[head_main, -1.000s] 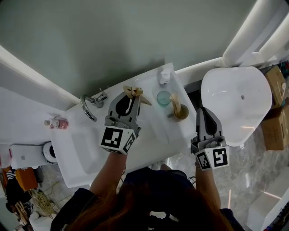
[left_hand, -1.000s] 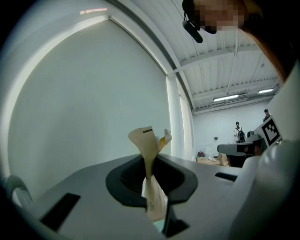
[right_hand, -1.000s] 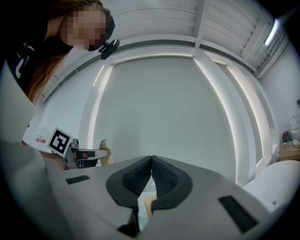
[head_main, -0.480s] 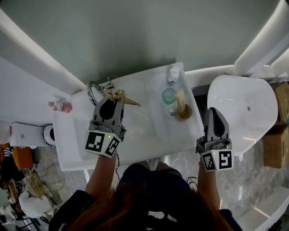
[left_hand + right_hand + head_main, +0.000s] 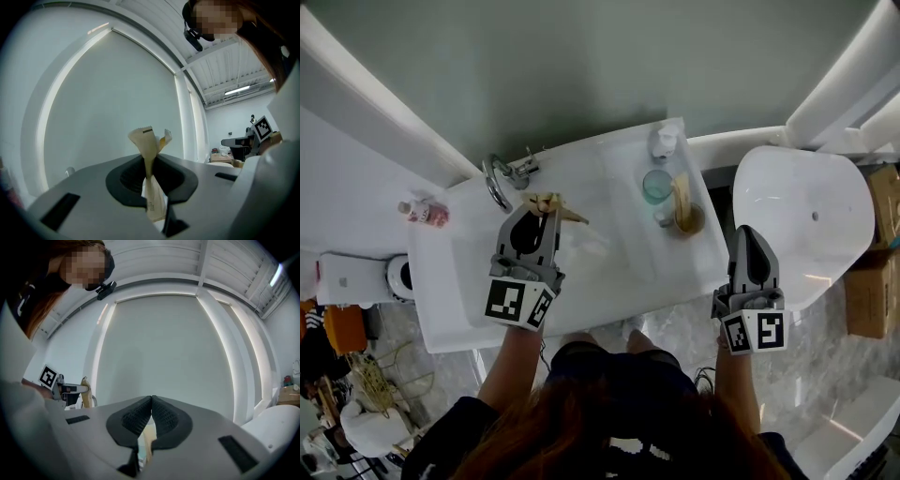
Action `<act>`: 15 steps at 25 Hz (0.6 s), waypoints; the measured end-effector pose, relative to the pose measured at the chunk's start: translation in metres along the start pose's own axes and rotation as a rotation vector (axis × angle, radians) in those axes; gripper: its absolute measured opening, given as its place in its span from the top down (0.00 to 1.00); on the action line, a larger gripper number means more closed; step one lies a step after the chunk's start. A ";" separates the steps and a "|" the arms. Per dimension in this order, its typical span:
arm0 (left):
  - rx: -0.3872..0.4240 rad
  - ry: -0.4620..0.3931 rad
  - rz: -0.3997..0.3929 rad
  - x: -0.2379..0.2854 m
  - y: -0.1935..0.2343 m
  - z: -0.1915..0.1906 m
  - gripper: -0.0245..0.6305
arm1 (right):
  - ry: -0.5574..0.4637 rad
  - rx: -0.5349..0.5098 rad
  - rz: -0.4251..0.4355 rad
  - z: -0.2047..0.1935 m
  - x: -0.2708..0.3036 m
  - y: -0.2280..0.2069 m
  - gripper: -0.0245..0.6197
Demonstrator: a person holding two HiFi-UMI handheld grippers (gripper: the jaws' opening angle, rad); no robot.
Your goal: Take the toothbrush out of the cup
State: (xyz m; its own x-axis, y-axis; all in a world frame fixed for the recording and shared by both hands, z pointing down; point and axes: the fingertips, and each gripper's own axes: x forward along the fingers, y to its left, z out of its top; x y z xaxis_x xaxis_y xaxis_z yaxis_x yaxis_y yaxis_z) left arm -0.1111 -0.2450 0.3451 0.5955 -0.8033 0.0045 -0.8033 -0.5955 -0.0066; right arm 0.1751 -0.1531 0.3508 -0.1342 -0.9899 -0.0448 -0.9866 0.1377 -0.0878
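My left gripper is shut on a tan paper-wrapped toothbrush. It holds it level over the white sink basin, well left of the cup. In the left gripper view the crumpled wrapper end sticks up past the jaws of the left gripper. The brown cup stands on the counter at the right, with another tan wrapped stick leaning in it. My right gripper is shut and empty, in front of and right of the cup. Its pads meet in the right gripper view.
A teal glass and a white bottle stand behind the cup. The chrome faucet is at the basin's back left, a small pink bottle further left. A white tub lies to the right.
My left gripper has carried the wrapped toothbrush leftward, away from the cup and nearer the faucet. The right gripper has shifted only slightly.
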 end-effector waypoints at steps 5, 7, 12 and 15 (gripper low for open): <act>0.009 -0.001 -0.117 -0.007 0.008 -0.001 0.88 | -0.021 0.011 -0.081 -0.002 -0.005 0.037 0.94; 0.021 -0.008 -0.164 -0.013 0.013 0.002 0.88 | -0.024 0.038 -0.101 -0.006 -0.007 0.059 0.94; 0.003 -0.039 -0.234 -0.031 0.026 0.005 0.88 | -0.038 0.058 -0.146 -0.012 -0.019 0.111 0.94; -0.003 -0.071 -0.288 -0.035 0.030 0.009 0.88 | -0.047 0.056 -0.213 -0.016 -0.034 0.125 0.94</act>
State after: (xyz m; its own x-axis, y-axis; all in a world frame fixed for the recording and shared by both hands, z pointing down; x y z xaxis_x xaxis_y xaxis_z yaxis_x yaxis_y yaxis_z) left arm -0.1555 -0.2348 0.3356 0.7981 -0.5992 -0.0639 -0.6010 -0.7992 -0.0121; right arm 0.0545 -0.1025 0.3576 0.0823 -0.9944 -0.0657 -0.9853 -0.0713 -0.1551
